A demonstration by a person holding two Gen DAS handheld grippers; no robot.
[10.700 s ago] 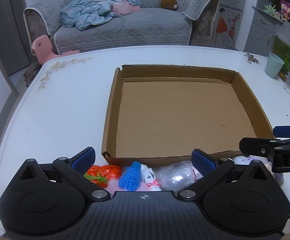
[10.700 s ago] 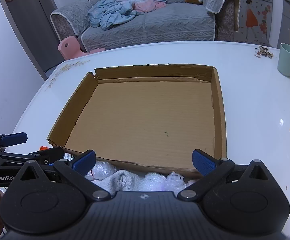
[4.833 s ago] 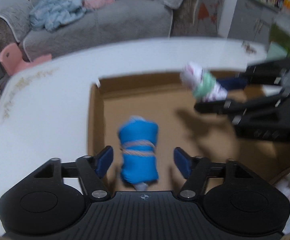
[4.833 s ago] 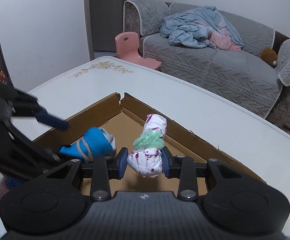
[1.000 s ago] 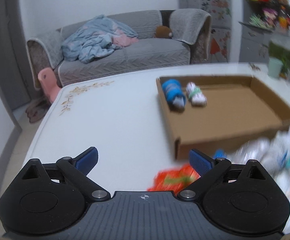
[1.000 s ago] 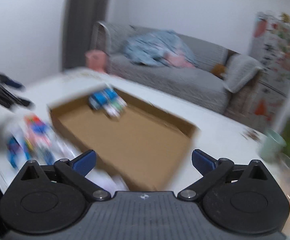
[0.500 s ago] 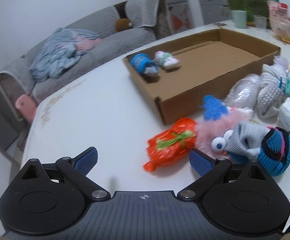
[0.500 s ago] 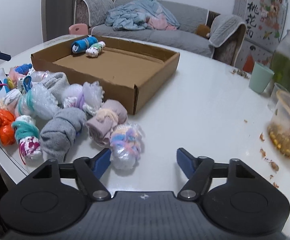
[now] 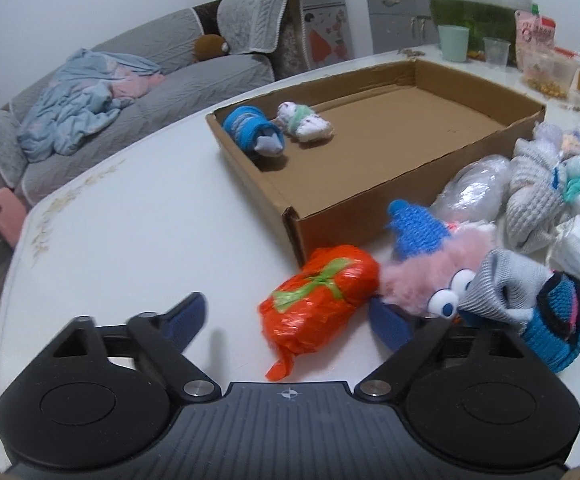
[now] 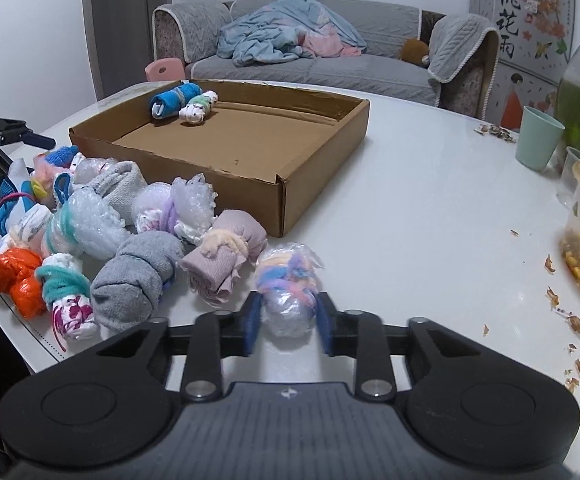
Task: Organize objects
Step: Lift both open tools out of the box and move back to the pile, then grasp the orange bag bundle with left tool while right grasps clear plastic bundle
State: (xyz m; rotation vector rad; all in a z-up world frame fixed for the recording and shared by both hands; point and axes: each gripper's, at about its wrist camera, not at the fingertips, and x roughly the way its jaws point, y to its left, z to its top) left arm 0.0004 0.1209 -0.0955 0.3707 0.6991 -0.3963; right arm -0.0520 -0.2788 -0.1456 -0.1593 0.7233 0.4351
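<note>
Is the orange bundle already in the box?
No, the orange bundle lies on the table outside the box, between the left gripper's open fingers.

cardboard box (image 9: 374, 196): plain brown
orange bundle (image 9: 318, 300): bright orange, green tie
rolled sock (image 9: 249, 130): blue
table (image 9: 129, 232): white, faint floral print upper left
sofa (image 10: 370, 60): grey

Likely a home living room: a grey sofa (image 10: 322, 60) with crumpled blanket (image 10: 285, 28) behind the table (image 10: 430, 200).
</note>
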